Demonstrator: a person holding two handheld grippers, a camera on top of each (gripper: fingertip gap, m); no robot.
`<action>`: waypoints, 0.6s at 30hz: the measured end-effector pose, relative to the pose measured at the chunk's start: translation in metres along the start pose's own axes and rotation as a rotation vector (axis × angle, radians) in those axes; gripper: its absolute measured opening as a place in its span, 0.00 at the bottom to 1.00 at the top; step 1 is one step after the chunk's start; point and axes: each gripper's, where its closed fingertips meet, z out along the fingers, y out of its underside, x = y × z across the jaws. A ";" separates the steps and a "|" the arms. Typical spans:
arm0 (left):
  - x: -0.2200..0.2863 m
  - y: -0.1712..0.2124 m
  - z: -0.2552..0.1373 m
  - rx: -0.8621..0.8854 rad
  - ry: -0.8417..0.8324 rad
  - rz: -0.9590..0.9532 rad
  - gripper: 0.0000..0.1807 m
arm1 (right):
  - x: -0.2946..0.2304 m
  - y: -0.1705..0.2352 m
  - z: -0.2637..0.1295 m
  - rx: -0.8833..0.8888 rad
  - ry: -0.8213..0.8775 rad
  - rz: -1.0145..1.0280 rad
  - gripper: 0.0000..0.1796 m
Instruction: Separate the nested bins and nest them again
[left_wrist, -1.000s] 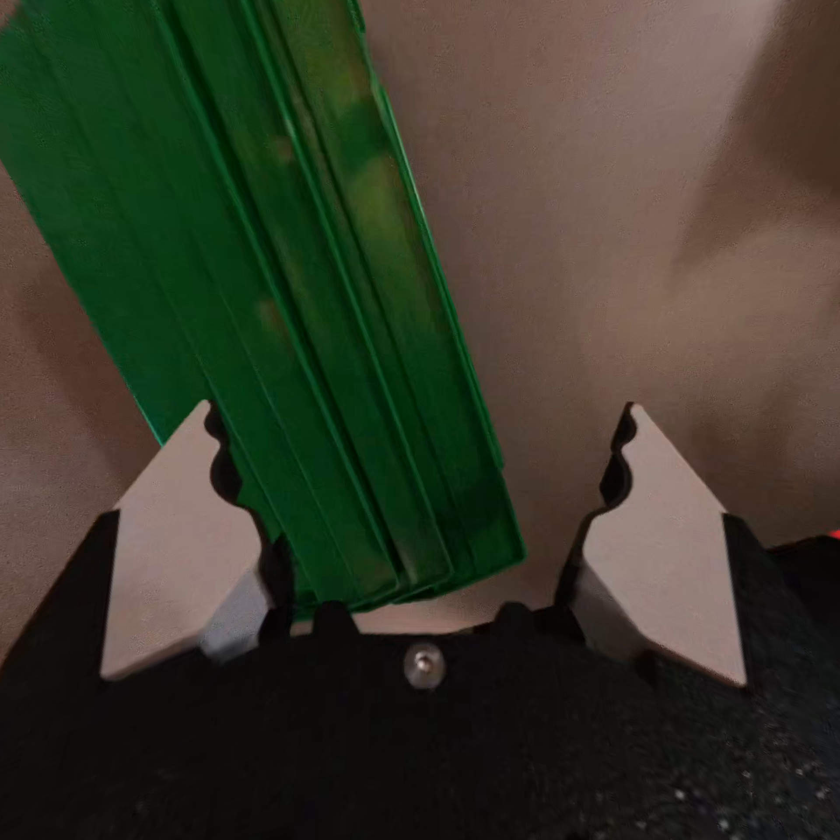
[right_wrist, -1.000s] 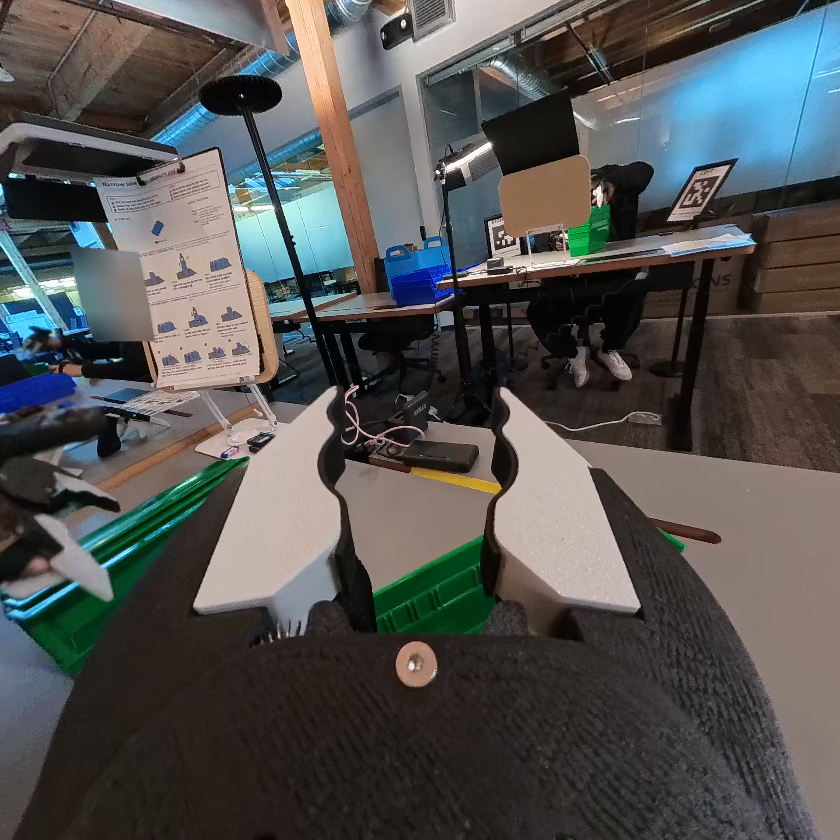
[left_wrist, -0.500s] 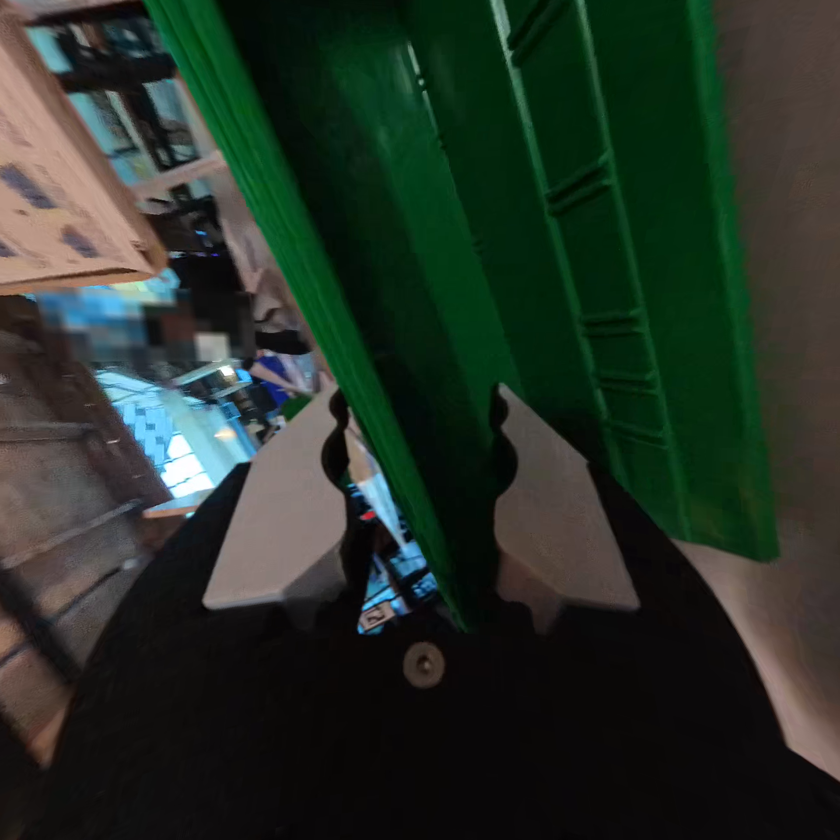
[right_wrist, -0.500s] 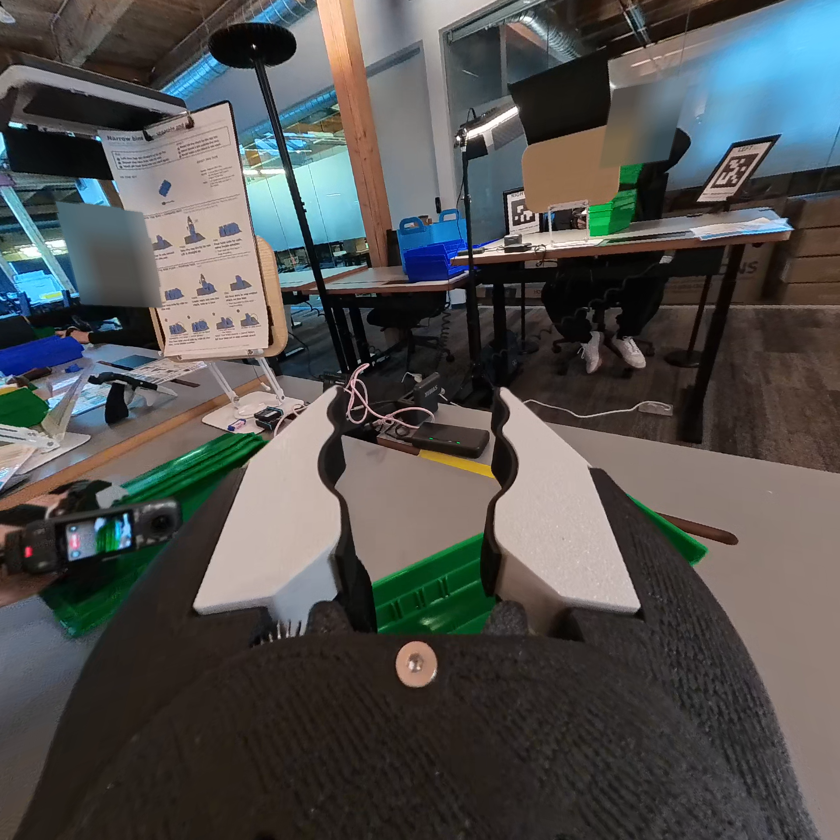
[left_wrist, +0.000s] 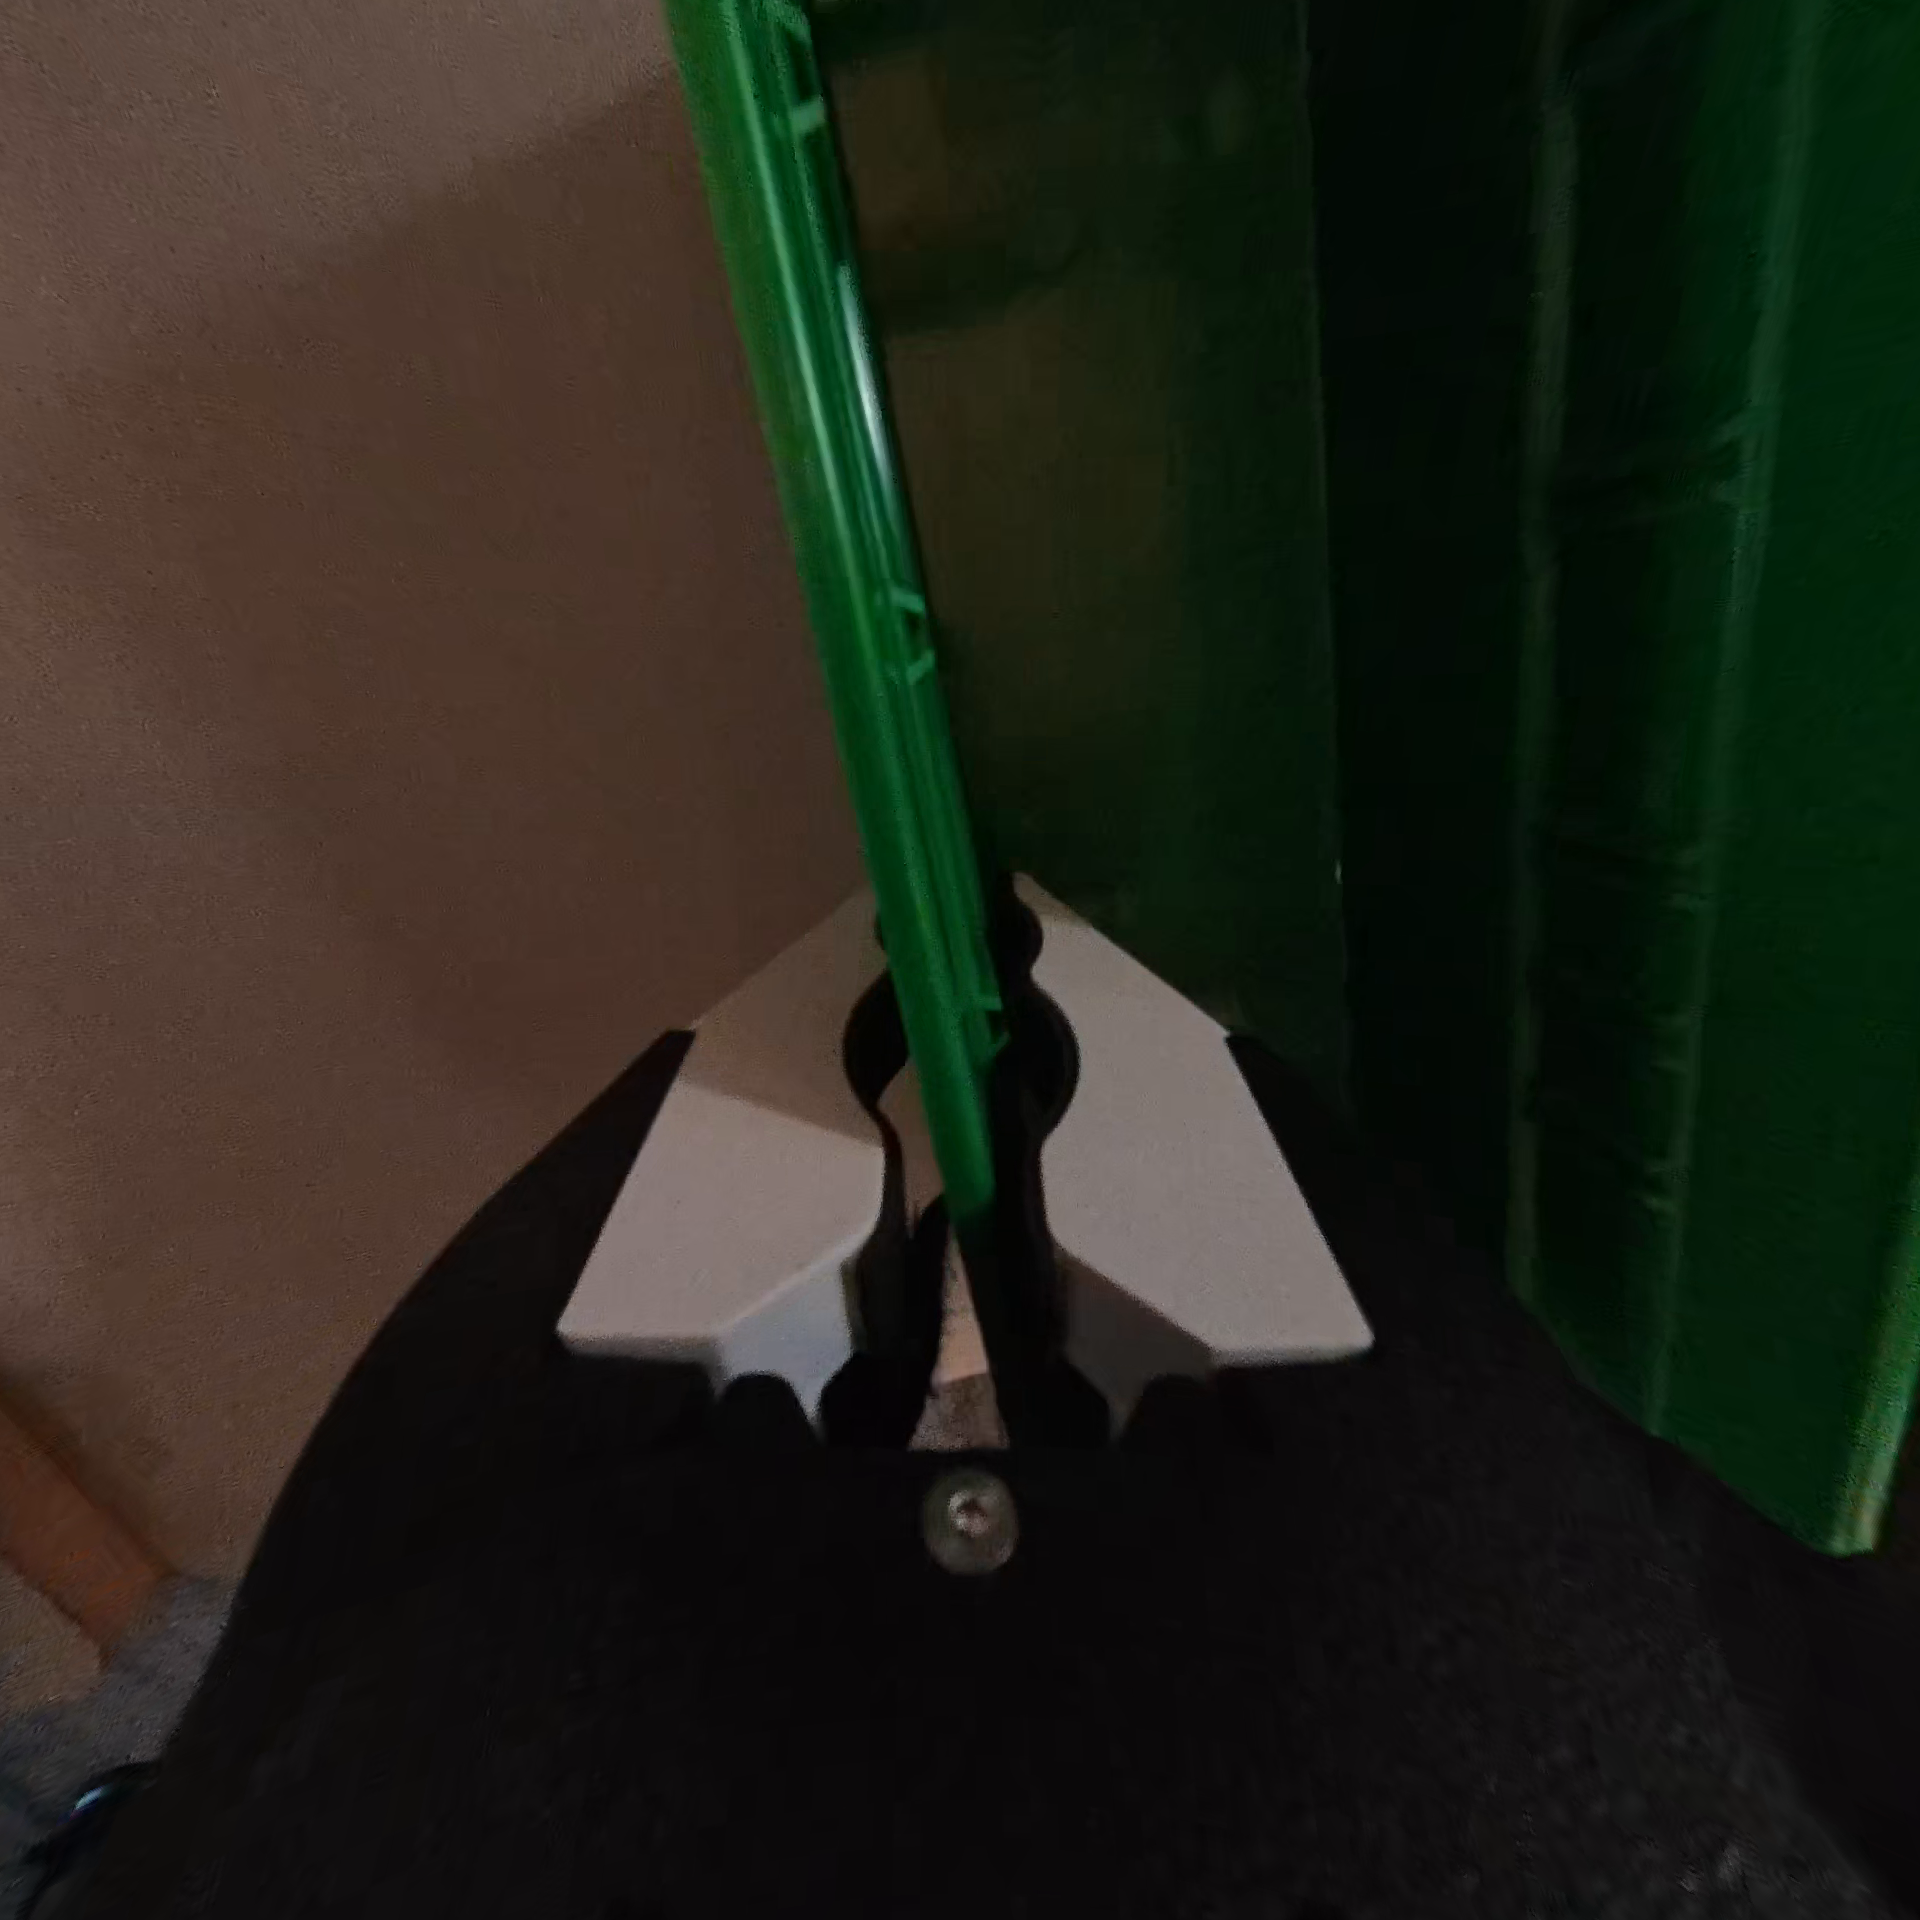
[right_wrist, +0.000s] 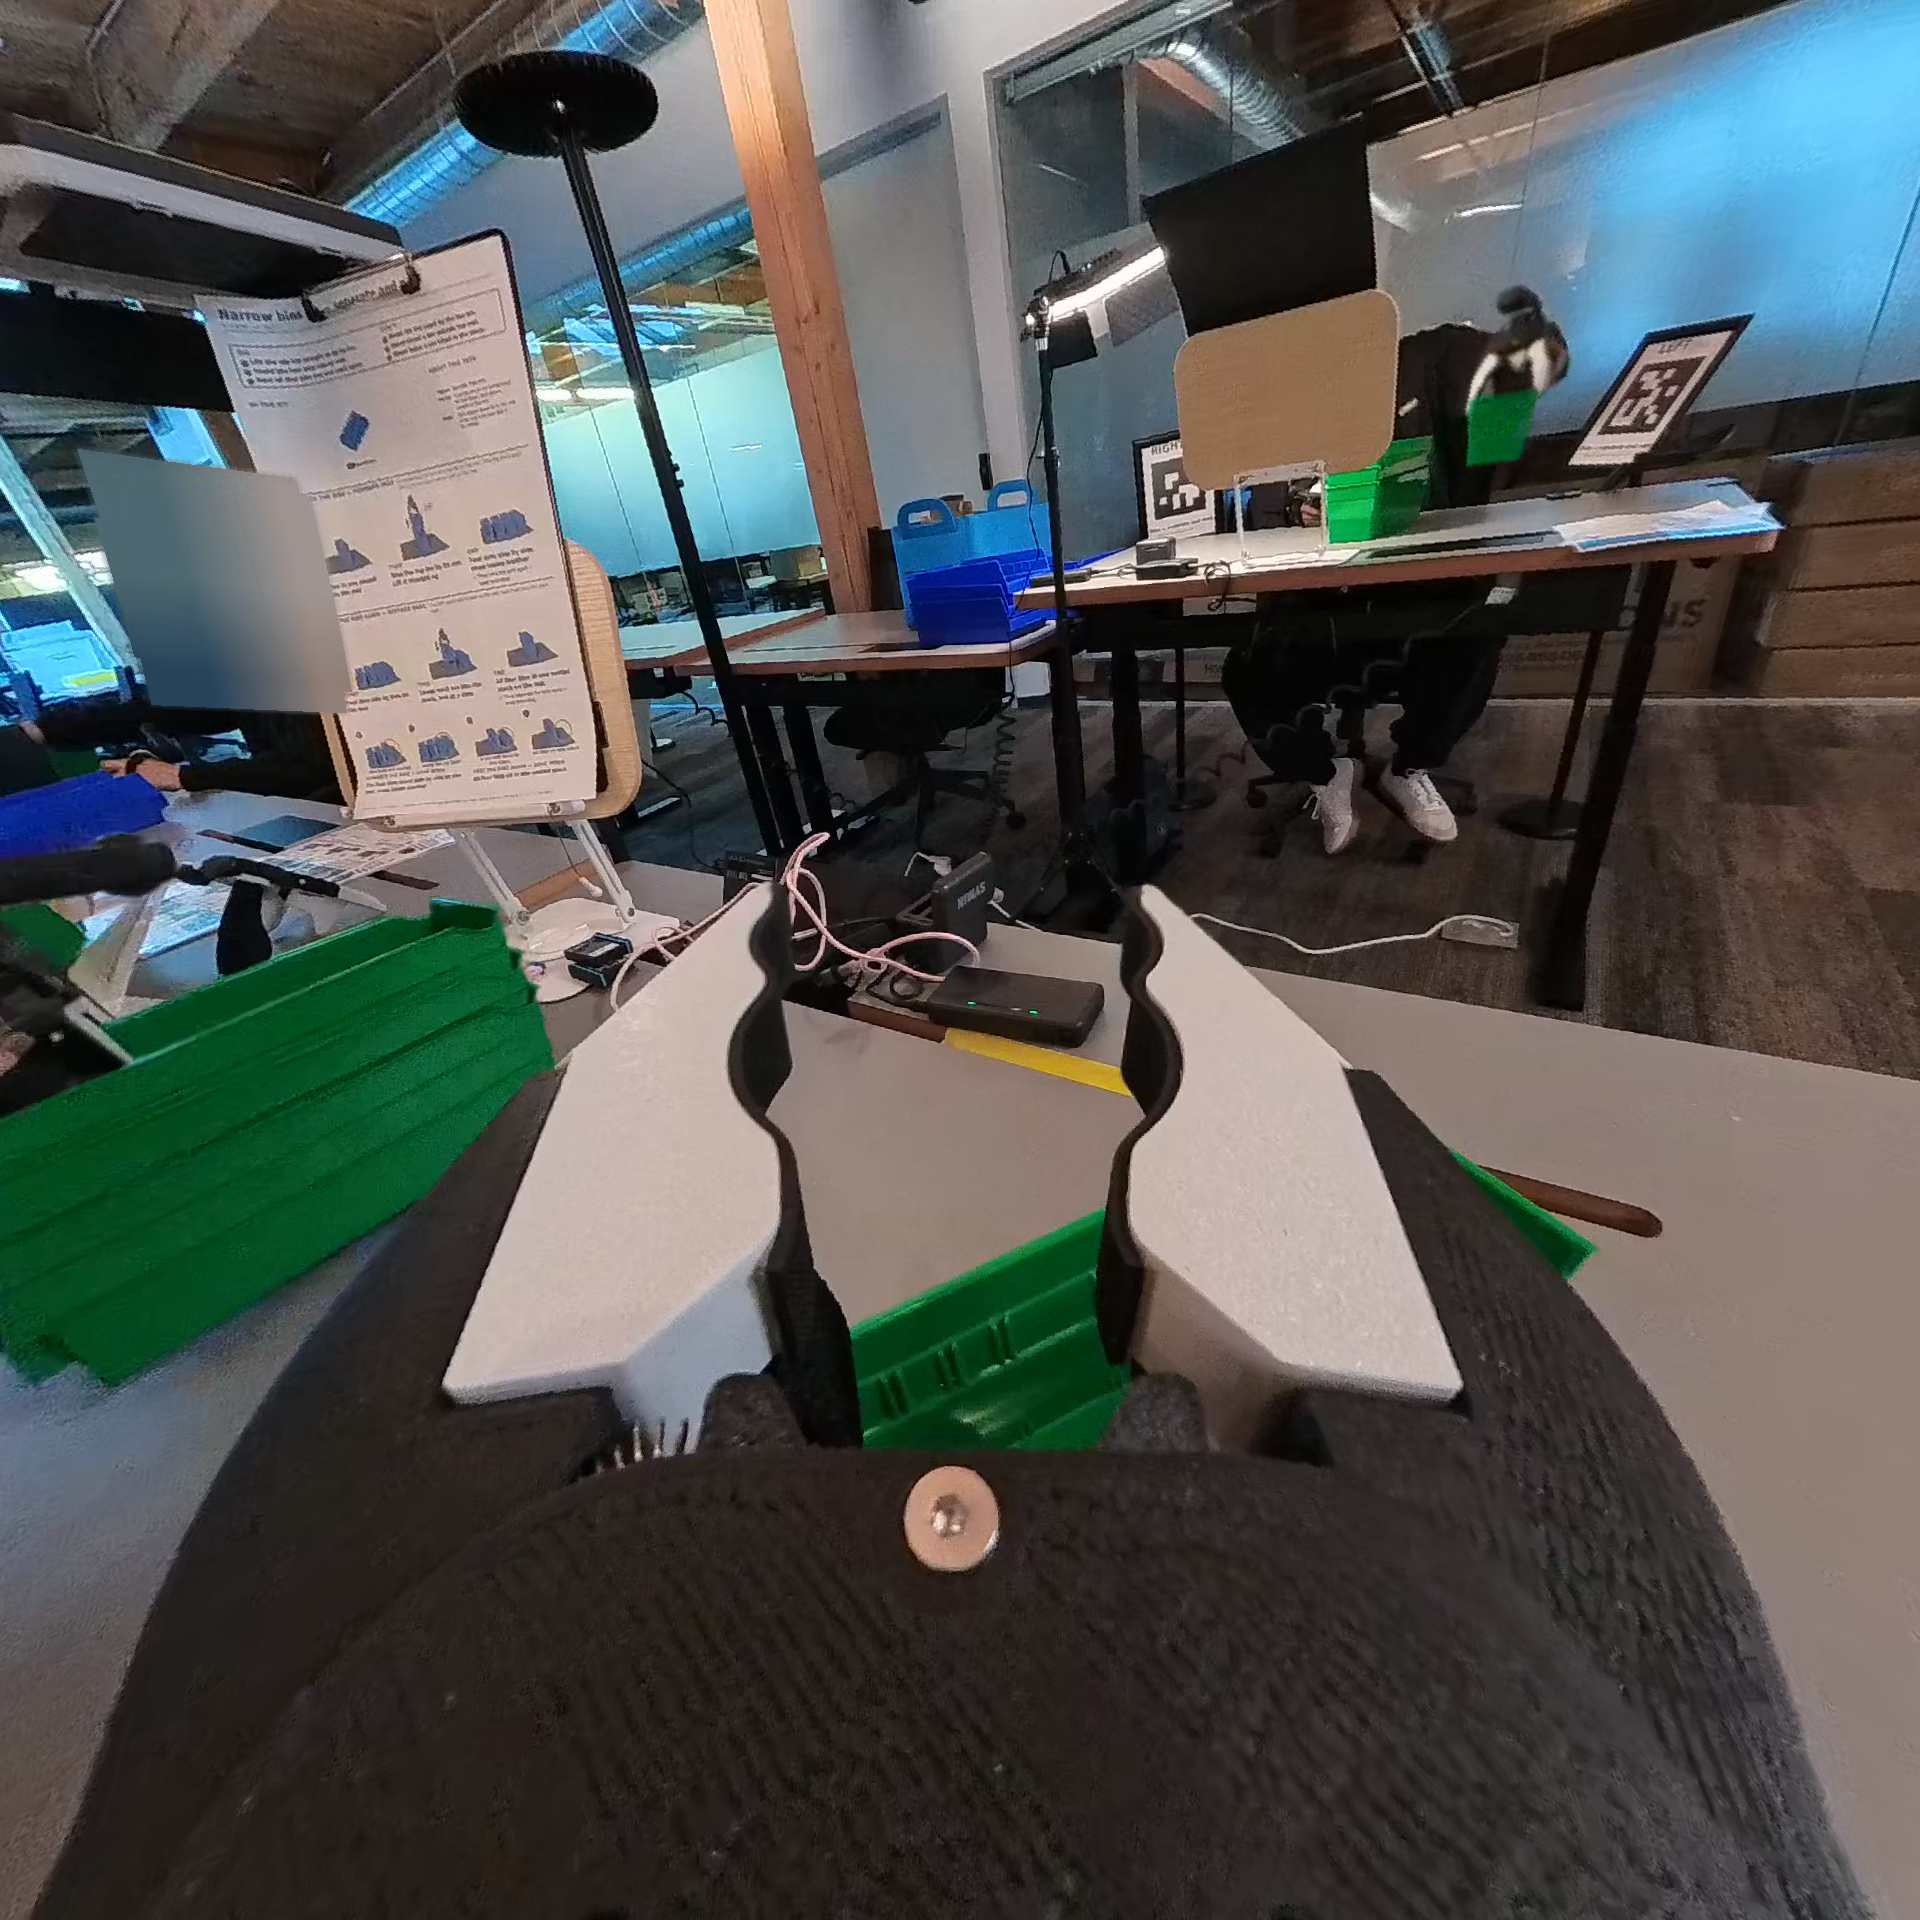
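Between the left gripper (left_wrist: 961, 1049) jaws, green bin (left_wrist: 1143, 520) wall clamped.

The right gripper (right_wrist: 951, 1049) hides most of the green bin (right_wrist: 987, 1351) below it, its contact unclear.

Left wrist view close on green bin (left_wrist: 1143, 520), right wrist view wide over table (right_wrist: 1714, 1403) — room beyond

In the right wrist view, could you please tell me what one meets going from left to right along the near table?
Stack of green bins → right tool over a single green bin → brown stick.
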 end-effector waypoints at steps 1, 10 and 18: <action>-0.010 0.003 0.004 -0.009 -0.020 0.016 0.08 | 0.000 0.000 -0.001 0.002 0.002 -0.001 0.35; -0.073 -0.028 -0.053 0.256 -0.351 0.081 0.77 | 0.004 -0.001 -0.002 0.008 0.017 0.002 0.35; 0.008 -0.044 -0.044 0.109 -0.044 -0.011 0.88 | 0.000 0.000 0.002 0.001 0.002 -0.002 0.35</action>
